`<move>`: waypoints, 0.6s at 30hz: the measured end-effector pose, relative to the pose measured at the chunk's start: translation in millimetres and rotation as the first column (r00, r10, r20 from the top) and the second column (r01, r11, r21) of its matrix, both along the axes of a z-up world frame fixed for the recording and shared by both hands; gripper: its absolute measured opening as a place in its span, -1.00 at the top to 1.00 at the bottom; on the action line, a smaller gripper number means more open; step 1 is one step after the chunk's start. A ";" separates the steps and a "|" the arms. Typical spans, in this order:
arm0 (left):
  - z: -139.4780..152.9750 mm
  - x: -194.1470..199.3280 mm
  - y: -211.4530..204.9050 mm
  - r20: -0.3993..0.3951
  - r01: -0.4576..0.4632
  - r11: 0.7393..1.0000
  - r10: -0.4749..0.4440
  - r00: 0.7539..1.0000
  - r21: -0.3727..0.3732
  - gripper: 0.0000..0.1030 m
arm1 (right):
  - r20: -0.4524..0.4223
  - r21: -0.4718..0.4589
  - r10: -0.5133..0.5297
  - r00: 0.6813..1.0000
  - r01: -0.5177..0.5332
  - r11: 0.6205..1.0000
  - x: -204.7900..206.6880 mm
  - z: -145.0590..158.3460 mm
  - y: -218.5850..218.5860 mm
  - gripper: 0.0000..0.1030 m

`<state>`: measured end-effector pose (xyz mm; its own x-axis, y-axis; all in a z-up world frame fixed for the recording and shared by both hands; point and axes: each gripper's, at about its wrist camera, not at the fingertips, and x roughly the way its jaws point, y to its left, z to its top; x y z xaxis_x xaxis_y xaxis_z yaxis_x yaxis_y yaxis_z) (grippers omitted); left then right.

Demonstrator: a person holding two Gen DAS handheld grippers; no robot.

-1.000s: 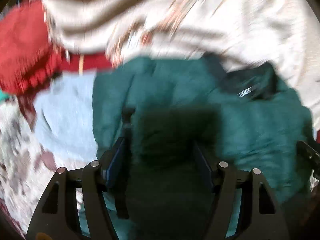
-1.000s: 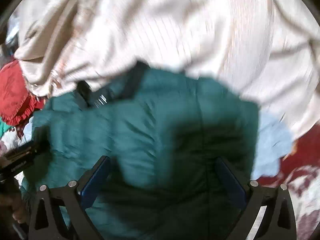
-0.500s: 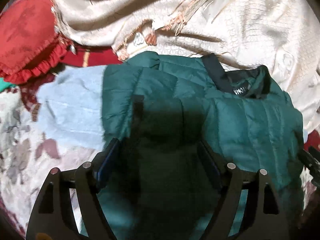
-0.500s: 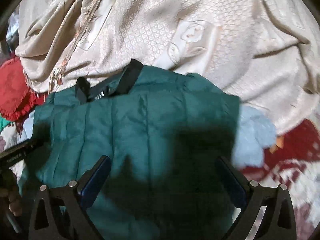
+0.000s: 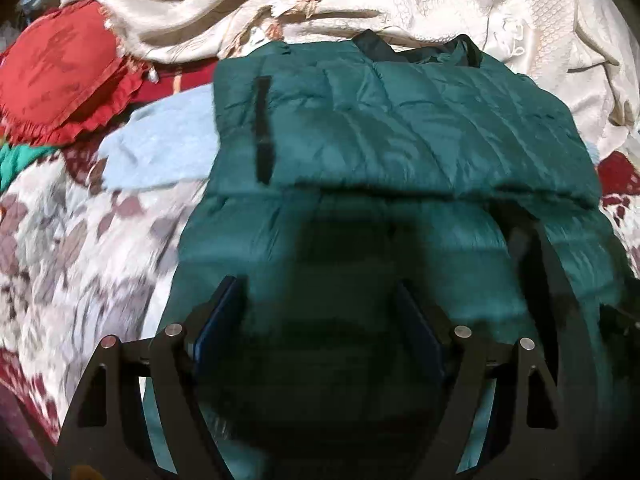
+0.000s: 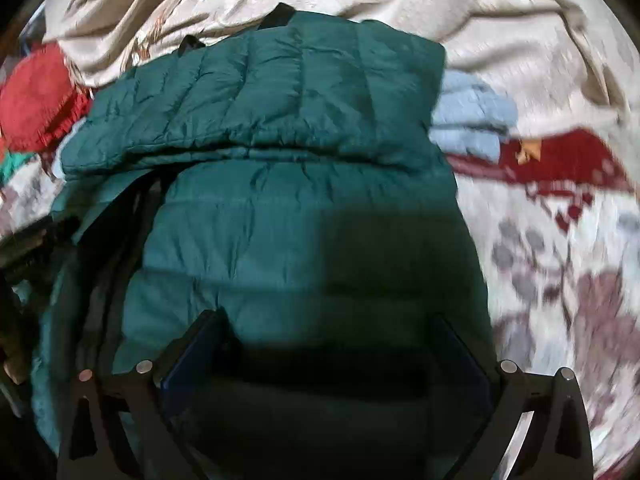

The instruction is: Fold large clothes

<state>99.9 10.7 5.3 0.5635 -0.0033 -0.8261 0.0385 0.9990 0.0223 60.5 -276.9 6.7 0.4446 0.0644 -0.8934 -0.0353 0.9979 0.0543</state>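
Note:
A dark green quilted jacket (image 5: 400, 128) lies on the bed, its collar (image 5: 416, 50) at the far end. Its upper layer is folded over the lower part, and the fold edge (image 6: 280, 144) runs across both views. My left gripper (image 5: 316, 300) hovers over the jacket's near part, open, with its blue pads wide apart and only fabric below. Over the same near part my right gripper (image 6: 326, 328) is open too, with nothing pinched. A dark black shape at the left edge of the right wrist view may be the other gripper.
A light blue garment (image 5: 160, 148) sticks out from under the jacket on both sides (image 6: 472, 120). A crumpled cream bedspread (image 5: 520, 20) lies behind. A red ruffled cushion (image 5: 60, 76) sits at the far left. The floral red-and-white blanket (image 6: 560, 280) covers the bed around the jacket.
Both grippers have drawn back toward the near end of the jacket. The collar now sits farther up in the views, and the folded edge across the jacket has come into sight.

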 end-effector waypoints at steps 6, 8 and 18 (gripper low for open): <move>-5.2 -43.1 14.1 0.012 0.022 1.000 -0.022 1.000 0.000 -0.55 | 0.019 0.030 0.017 1.000 -0.018 0.999 -49.4 -2.5 -10.1 -1.00; -6.9 -56.9 21.5 0.036 0.038 0.999 -0.037 0.999 -0.017 -0.55 | 0.054 0.023 0.031 0.998 -0.033 0.999 -67.3 -2.7 -13.7 -1.00; 35.2 -110.4 91.3 0.165 0.000 1.000 0.004 0.986 -0.025 -0.55 | 0.075 0.410 -0.170 0.983 0.125 0.904 -129.6 -13.4 -104.2 -1.00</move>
